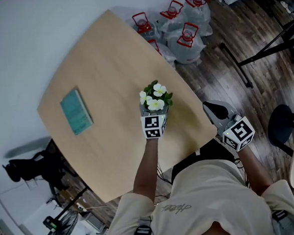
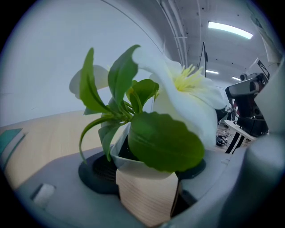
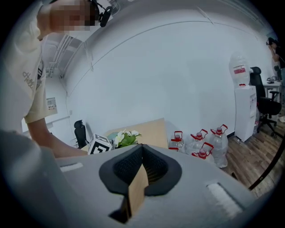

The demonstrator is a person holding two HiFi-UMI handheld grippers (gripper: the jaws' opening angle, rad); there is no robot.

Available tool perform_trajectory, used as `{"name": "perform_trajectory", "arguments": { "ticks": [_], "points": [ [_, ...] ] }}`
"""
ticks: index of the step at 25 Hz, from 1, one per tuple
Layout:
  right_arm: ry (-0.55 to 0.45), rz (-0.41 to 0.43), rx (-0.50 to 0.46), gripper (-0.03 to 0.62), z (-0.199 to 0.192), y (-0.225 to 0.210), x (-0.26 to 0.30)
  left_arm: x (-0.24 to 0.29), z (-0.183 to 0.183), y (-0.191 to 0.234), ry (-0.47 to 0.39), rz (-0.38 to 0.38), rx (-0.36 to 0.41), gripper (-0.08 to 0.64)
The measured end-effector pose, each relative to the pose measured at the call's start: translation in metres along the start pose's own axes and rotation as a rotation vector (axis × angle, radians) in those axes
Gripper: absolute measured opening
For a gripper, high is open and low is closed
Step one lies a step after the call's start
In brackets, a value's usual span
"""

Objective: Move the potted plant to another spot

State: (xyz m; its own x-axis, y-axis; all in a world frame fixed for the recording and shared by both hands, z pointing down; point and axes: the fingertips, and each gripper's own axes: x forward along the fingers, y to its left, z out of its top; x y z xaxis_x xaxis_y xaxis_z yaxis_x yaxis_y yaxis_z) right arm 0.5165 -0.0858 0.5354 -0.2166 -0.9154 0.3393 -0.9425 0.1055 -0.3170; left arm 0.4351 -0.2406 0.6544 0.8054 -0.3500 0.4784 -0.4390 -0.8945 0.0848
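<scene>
Starting at the far left, a teal book (image 1: pixel 76 112) lies flat on the pale wooden surface (image 1: pixel 102 57), at about nine o'clock from the plant and well apart from it, so it does not seem to limit where the pot can go. Next comes the potted plant (image 1: pixel 155 101), over the surface near its four o'clock edge. Our left gripper (image 1: pixel 154 115) reaches in from six o'clock, and its jaws pinch the square wood-grain pot (image 2: pixel 147 196) on two opposite sides. We judge this low grip on the flat walls is chosen to keep the pot upright and the pads clear of the leaves and white blossoms (image 2: pixel 178 93). We cannot tell whether the base touches the surface. Beyond the surface, at one o'clock, red-capped water bottles (image 1: pixel 181 26) stand on the floor. At three o'clock from the plant, off the surface's edge, our right gripper (image 1: pixel 214 112) has its jaws pressed together with nothing between them; it seems parked aside because one grip is enough.
</scene>
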Motion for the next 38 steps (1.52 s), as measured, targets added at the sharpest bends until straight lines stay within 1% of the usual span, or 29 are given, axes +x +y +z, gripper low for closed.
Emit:
{"name": "perform_trajectory", "arguments": {
  "ticks": [2,6,14,18,22,26,33,36,38],
  "points": [
    [0.003,0.005,-0.003,0.003,0.003,-0.001,0.005,0.008,0.001,0.003,-0.006,0.002,-0.002,0.368],
    [0.025,0.011,-0.025,0.003,0.002,-0.003,0.011,0.023,-0.001,0.007,-0.019,0.002,0.021,0.368],
    [0.059,-0.025,-0.015,0.003,-0.007,-0.015,0.002,0.043,-0.009,0.011,-0.003,0.007,0.038,0.368],
    [0.054,-0.029,-0.014,0.003,-0.005,-0.013,0.002,0.047,-0.021,0.012,0.016,0.004,0.052,0.368],
    [0.053,-0.027,-0.024,0.003,0.001,-0.013,0.003,0.052,-0.019,0.006,0.016,-0.009,0.08,0.368],
    [0.034,-0.03,-0.027,0.003,0.003,-0.013,0.003,0.053,-0.019,0.006,0.009,-0.003,0.098,0.368],
    [0.031,-0.026,-0.027,0.003,0.006,-0.01,0.003,0.054,-0.023,0.005,0.031,-0.007,0.1,0.366],
    [0.028,-0.016,-0.031,0.003,0.006,-0.005,0.002,0.053,-0.028,-0.001,0.047,-0.021,0.126,0.401],
    [0.029,-0.01,-0.03,0.003,0.004,-0.003,0.001,0.049,-0.029,-0.003,0.05,-0.014,0.135,0.408]
  ]
}}
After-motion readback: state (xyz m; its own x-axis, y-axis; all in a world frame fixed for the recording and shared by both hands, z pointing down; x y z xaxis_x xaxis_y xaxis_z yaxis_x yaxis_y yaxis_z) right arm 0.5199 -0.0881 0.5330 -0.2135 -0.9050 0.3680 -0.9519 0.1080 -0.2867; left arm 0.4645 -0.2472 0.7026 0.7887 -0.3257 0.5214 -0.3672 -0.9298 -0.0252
